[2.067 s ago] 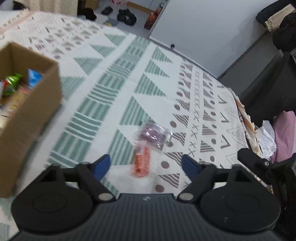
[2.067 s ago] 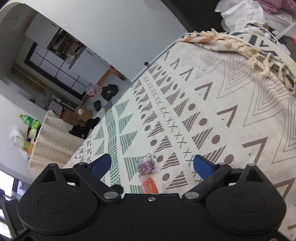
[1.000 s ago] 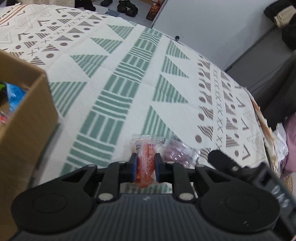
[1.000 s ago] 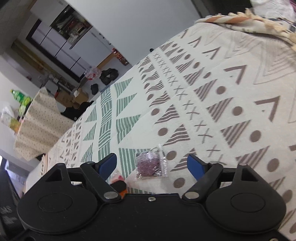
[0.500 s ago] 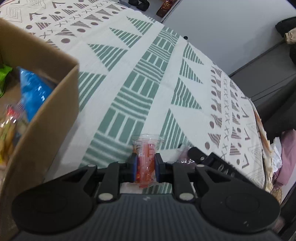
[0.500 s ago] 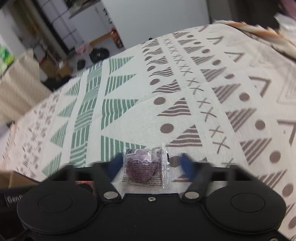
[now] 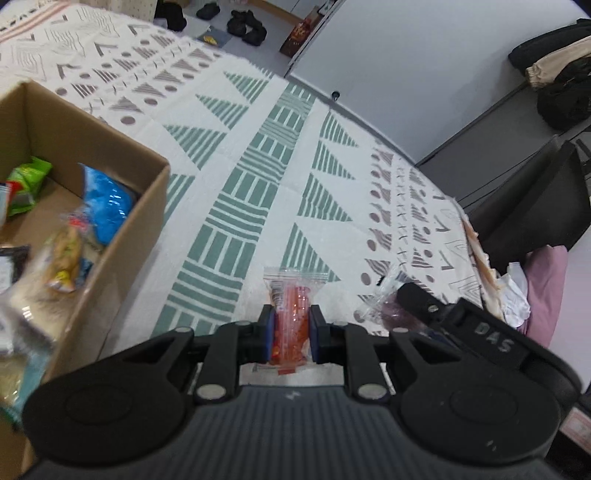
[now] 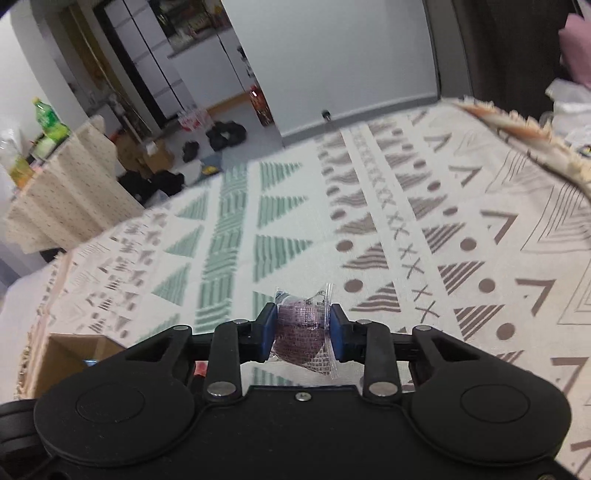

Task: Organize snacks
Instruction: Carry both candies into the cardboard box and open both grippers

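My left gripper [image 7: 290, 334] is shut on an orange snack packet [image 7: 293, 314] in clear wrap, held above the patterned cloth [image 7: 258, 177]. To its left stands an open cardboard box [image 7: 136, 236] with several snacks inside, a blue packet [image 7: 107, 210] and a green one [image 7: 27, 184] among them. My right gripper [image 8: 302, 334] is closing on a purple snack packet [image 8: 301, 330], its blue pads pressing both sides, lifted off the cloth. In the left wrist view the right gripper's body [image 7: 461, 325] shows at the right with the purple packet [image 7: 384, 302] in it.
The cloth-covered table [image 8: 424, 206] drops off at a fringed edge [image 8: 517, 133] on the right. A dark chair [image 7: 532, 206] and pink fabric [image 7: 546, 280] lie past that edge. The box corner [image 8: 74, 350] shows low left in the right wrist view. Shoes [image 7: 245, 26] sit on the floor beyond.
The right jaws closed from wide apart onto the purple packet and lifted it. The left gripper rose with the orange packet and swung left, bringing more of the box into view.
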The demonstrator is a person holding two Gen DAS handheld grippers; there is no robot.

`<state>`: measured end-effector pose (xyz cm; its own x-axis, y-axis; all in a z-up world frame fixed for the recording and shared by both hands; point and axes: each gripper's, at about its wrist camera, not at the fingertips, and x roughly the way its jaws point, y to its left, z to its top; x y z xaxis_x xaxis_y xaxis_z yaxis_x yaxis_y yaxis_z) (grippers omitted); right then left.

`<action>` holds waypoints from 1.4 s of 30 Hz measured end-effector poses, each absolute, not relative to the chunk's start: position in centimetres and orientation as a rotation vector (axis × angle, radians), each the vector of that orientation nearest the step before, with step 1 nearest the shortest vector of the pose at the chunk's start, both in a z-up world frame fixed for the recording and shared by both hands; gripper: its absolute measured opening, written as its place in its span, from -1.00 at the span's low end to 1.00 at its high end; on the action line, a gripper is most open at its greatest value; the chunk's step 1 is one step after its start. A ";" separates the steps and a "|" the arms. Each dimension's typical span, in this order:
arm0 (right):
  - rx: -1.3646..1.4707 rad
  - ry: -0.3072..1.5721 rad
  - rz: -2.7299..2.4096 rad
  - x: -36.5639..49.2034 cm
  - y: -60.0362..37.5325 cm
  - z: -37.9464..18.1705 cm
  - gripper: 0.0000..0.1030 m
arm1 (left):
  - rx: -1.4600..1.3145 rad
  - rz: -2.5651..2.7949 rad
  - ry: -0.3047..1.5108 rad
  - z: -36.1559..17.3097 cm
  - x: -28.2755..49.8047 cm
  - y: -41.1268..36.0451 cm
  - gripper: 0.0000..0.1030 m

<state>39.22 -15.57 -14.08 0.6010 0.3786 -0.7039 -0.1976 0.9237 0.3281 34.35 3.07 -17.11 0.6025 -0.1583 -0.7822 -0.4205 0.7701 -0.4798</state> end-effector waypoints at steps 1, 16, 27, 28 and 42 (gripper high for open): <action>0.228 0.847 0.350 38.8 -15.6 -13.4 -0.42 | -0.698 0.170 0.921 -16.6 33.9 3.0 -0.66; 0.240 0.693 0.541 34.0 -13.2 -7.6 -0.42 | -0.662 0.285 0.792 -10.3 28.0 6.8 -0.66; 0.208 0.665 0.629 32.2 -9.6 -7.1 -0.42 | -0.673 0.401 0.732 -8.0 25.0 12.4 -0.65; 0.205 0.664 0.633 32.1 -9.3 -7.1 -0.42 | -0.677 0.406 0.728 -7.8 24.9 12.9 -0.65; 0.209 0.688 0.658 32.5 -6.5 -7.7 -0.42 | -0.736 0.427 0.736 -9.5 24.6 18.4 -0.65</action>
<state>32.46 -6.49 -7.67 0.5817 0.6250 -0.5206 -0.4926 0.7799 0.3861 24.61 18.41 -9.55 0.6746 0.0990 -0.7316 -0.5860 0.6745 -0.4491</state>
